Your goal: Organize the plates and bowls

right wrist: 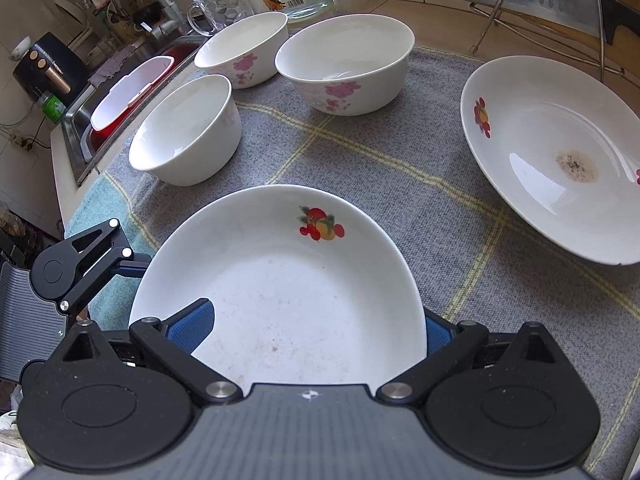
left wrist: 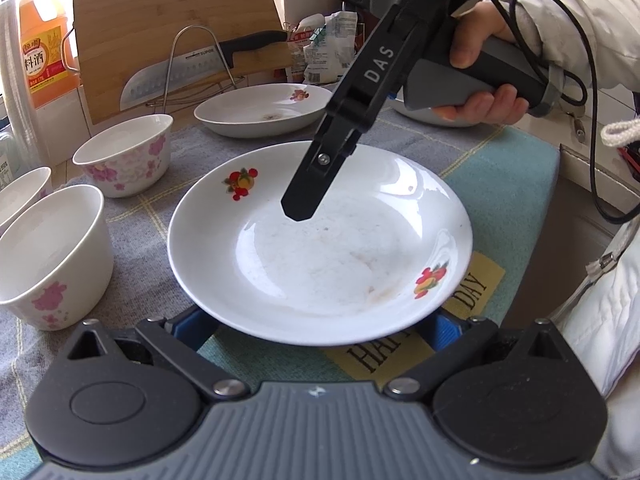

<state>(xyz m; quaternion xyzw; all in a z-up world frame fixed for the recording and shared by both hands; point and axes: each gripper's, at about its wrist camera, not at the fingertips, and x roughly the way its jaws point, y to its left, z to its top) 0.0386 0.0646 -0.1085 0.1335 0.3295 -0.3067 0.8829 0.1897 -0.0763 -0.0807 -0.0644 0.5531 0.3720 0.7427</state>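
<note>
A white plate with fruit prints (left wrist: pixel 320 248) (right wrist: pixel 280 280) lies in the middle of the grey checked cloth (right wrist: pixel 400 168). My left gripper (left wrist: pixel 314 328) is open, and both blue pads (left wrist: pixel 184 328) sit under the plate's near rim. Its black linkage (right wrist: pixel 80 264) shows at the plate's left side. My right gripper (right wrist: pixel 316 332) (left wrist: pixel 300 208) is open and straddles the opposite rim, one pad (right wrist: pixel 196 328) above the plate and the other below. A second, stained plate (left wrist: pixel 260 112) (right wrist: pixel 560 160) lies farther back. Three flowered bowls (right wrist: pixel 188 128) (right wrist: pixel 244 52) (right wrist: pixel 348 64) stand apart on the cloth.
A knife (left wrist: pixel 172 76) rests on a wire rack against a bamboo cutting board (left wrist: pixel 160 20). An orange bottle (left wrist: pixel 44 52) stands at the back left. A sink with a red basin (right wrist: pixel 120 96) borders the cloth beside a glass mug (right wrist: pixel 216 12). A hand (left wrist: pixel 480 108) holds the right gripper.
</note>
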